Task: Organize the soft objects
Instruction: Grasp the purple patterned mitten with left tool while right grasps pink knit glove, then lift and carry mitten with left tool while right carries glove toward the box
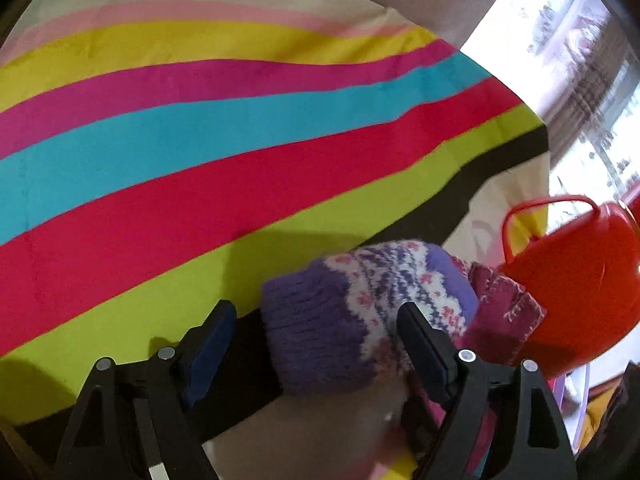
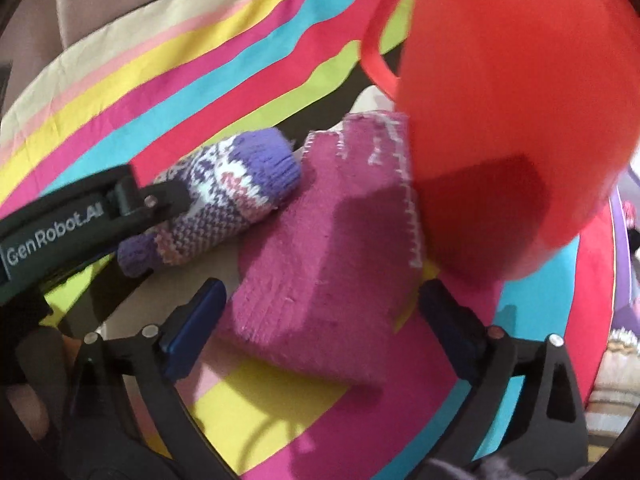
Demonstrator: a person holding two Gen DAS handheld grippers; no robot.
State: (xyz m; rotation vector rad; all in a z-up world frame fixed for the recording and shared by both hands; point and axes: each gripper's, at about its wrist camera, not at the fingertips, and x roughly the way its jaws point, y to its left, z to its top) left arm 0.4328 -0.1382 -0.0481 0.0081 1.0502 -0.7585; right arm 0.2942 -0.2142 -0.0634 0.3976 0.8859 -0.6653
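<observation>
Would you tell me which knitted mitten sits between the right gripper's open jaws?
The plain magenta mitten, beside the red bucket; the purple patterned mitten lies farther left.

Both grippers are black plastic. The left gripper (image 1: 316,344) and the right gripper (image 2: 320,320) carry dark blue pads (image 2: 192,328) and round silver screws. White letters "GenRobot.AI" stand on the left one's side.
</observation>
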